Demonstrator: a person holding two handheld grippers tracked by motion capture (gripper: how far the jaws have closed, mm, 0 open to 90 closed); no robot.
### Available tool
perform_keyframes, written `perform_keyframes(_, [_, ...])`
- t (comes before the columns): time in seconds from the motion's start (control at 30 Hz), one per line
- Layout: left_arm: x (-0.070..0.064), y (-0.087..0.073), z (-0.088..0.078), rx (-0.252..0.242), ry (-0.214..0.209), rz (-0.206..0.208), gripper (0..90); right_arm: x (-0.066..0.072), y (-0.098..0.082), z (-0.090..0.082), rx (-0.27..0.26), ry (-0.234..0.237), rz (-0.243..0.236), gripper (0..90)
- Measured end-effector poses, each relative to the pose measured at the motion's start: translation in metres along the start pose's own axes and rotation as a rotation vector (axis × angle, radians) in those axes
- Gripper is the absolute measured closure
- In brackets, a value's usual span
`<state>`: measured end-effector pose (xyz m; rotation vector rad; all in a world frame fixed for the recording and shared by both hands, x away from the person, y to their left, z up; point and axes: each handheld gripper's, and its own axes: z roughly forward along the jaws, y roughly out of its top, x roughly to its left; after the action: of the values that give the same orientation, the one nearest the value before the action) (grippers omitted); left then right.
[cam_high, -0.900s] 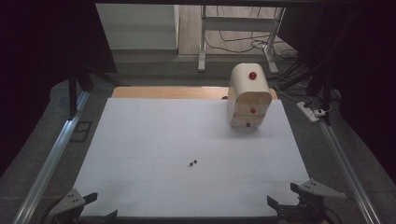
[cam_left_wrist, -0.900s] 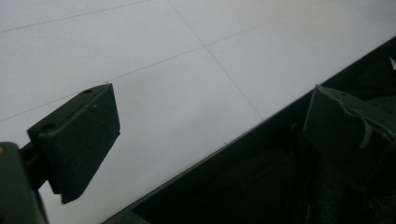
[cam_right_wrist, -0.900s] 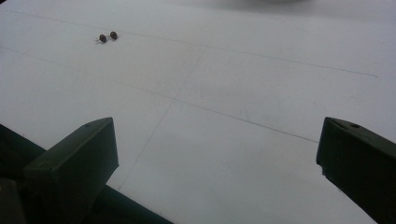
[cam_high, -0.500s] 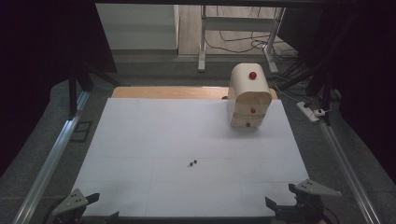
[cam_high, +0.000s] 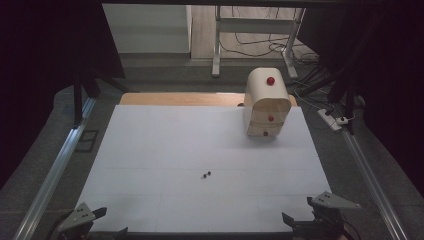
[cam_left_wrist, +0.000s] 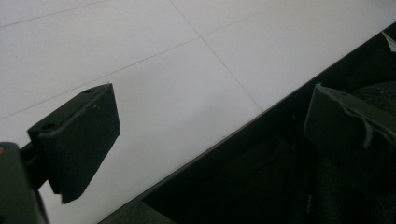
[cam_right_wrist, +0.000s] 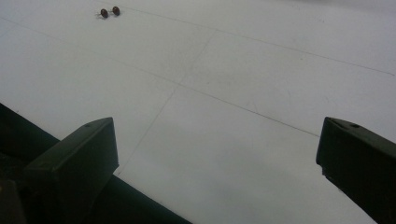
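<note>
White sheeting is covering the counter (cam_high: 150, 150) in the high view, with dark floor, metal rails and trailing cables lying around it. Far back on the right, a small wooden drawer chest (cam_high: 267, 103) with red knobs is standing upright. Near the middle of the sheet, a pair of tiny dark beads (cam_high: 206, 175) is lying side by side, well apart from both grippers. At the near edge, the left gripper (cam_high: 102, 222) is sitting at the bottom left corner and the right gripper (cam_high: 300, 212) at the bottom right, each with its jaws spread and nothing between them. Compared with the earlier frames, both grippers are sitting a touch lower toward the near edge, while the chest and the beads are lying where they were.

Looking along the left gripper (cam_left_wrist: 210, 121) in its own view, the two black jaws are standing wide apart, one over the white sheet, the other over the dark drop beyond the counter edge, gripping nothing.

Looking along the right gripper (cam_right_wrist: 215, 154) in its own view, the jaws are likewise standing wide open over the bare sheet, holding nothing, and the beads (cam_right_wrist: 109, 12) are lying far ahead toward the upper left.
</note>
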<state>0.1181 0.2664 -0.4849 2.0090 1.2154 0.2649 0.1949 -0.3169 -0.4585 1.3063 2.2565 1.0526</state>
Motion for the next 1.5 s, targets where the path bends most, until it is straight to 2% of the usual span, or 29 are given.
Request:
perform_keyframes(0.3, [0.000, -0.001, 0.000, 0.003, 0.009, -0.008, 4.2, 0.003, 0.003, -0.003, -0.016, -0.006, -0.023, 0.0])
perform_keyframes(0.73, [0.000, -0.002, -0.001, 0.006, 0.013, -0.010, 4.4, 0.004, 0.007, 0.001, -0.010, 0.011, -0.036, 0.0])
perform_keyframes(1.07, [0.000, -0.002, -0.001, 0.008, 0.011, -0.009, 4.6, 0.011, 0.018, 0.004, -0.041, 0.015, -0.072, 0.0])
perform_keyframes(1.5, [0.000, -0.002, -0.001, 0.010, 0.011, -0.014, 4.7, 0.014, 0.027, 0.008, -0.055, 0.038, -0.087, 0.0])
